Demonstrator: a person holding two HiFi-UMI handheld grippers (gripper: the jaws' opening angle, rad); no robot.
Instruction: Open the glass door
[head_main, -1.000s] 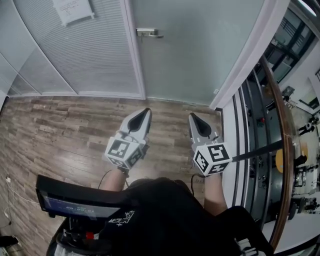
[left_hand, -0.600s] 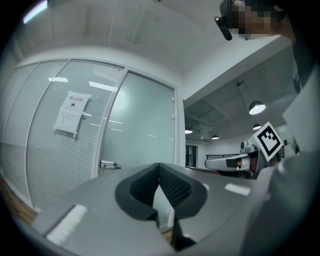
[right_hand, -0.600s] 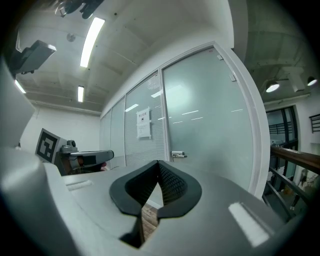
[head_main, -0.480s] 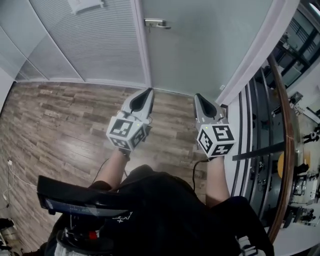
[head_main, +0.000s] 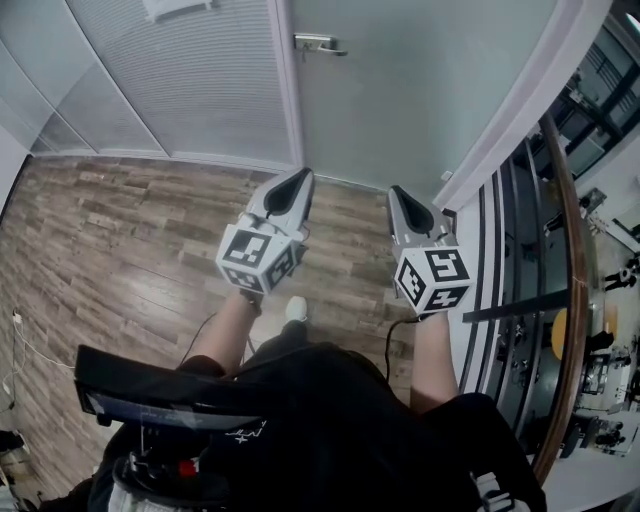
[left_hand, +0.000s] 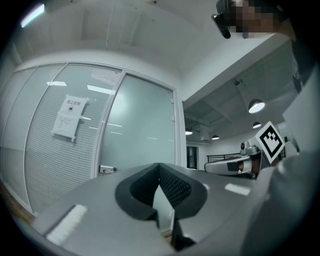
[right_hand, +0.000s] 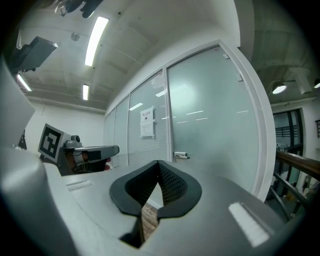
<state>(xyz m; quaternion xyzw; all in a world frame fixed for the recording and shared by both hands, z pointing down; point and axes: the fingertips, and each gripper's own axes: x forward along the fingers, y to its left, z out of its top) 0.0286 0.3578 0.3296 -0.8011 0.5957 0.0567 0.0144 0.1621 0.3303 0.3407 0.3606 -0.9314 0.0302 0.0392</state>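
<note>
The frosted glass door (head_main: 410, 90) stands closed ahead, its metal lever handle (head_main: 320, 44) on its left edge. My left gripper (head_main: 299, 177) and right gripper (head_main: 396, 191) are held side by side over the wood floor, both pointing at the door and short of it. Each is shut with nothing between the jaws. In the left gripper view the door (left_hand: 145, 130) and handle (left_hand: 107, 169) lie beyond the closed tips (left_hand: 159, 165). The right gripper view shows the handle (right_hand: 181, 156) just above its closed tips (right_hand: 158, 162).
A ribbed glass wall panel (head_main: 190, 90) with a posted paper (head_main: 175, 8) adjoins the door's left. A white door frame (head_main: 510, 110) and a curved wooden railing (head_main: 572, 250) over an open drop run along the right. A white shoe (head_main: 296, 308) shows on the wood floor (head_main: 120, 220).
The head view has shifted so the grippers sit higher in frame, closer to the door's base. A white shoe has come into view below the left gripper. Both grippers stay shut.
</note>
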